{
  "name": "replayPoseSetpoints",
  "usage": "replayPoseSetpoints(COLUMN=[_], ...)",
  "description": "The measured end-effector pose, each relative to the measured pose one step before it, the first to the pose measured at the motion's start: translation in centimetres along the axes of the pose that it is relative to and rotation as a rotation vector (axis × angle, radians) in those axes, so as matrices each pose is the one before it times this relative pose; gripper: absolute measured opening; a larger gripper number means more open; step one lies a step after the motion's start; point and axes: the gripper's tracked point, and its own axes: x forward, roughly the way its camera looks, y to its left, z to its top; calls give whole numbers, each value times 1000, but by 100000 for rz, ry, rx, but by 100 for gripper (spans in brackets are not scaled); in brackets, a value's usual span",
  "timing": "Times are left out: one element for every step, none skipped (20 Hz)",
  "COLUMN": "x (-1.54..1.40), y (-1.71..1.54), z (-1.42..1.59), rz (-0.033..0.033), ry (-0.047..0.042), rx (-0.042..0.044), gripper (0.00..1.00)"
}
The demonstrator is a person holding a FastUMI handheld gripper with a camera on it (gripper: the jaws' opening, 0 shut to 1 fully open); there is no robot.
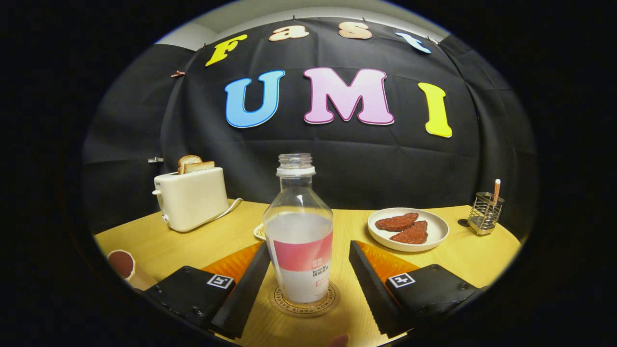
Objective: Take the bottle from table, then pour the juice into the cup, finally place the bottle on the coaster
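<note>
A clear, uncapped bottle (299, 241) with a red and white label stands upright on a round wooden coaster (304, 303) on the table. It holds a pale liquid up to about the label's top. My gripper (308, 270) is open, one finger on each side of the bottle; the left finger lies close against its lower side, and a gap separates the right finger (368, 284) from it. A cup (126, 267) stands off to the left, beside the left finger's base.
A cream toaster (192, 197) with two bread slices stands at the back left. A white plate (409, 230) with two brown patties lies to the right. A wire holder (486, 212) stands at the far right. A small dish (260, 232) peeks from behind the bottle.
</note>
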Motion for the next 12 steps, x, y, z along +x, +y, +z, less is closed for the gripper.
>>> replayPoseSetpoints(x=[-543, -599, -715, -706, -875, -888, -1015, -1022, -1105, -1041, -1201, -1149], y=[225, 194, 169, 52, 260, 158, 178, 114, 3, -141, -79, -106], z=[-20, 62, 117, 188, 263, 514, 660, 901, 1033, 1064, 783, 971], rz=[586, 837, 624, 435, 692, 511, 533, -30, -406, -1049, -126, -711], ry=[441, 339, 126, 449, 364, -26, -358, -1003, -1378, -1360, -370, -426], rx=[-653, -382, -206, -107, 117, 121, -43, -304, -790, -835, -233, -223], gripper=[100, 100, 100, 100, 100, 100, 100, 100, 100, 100, 99, 100])
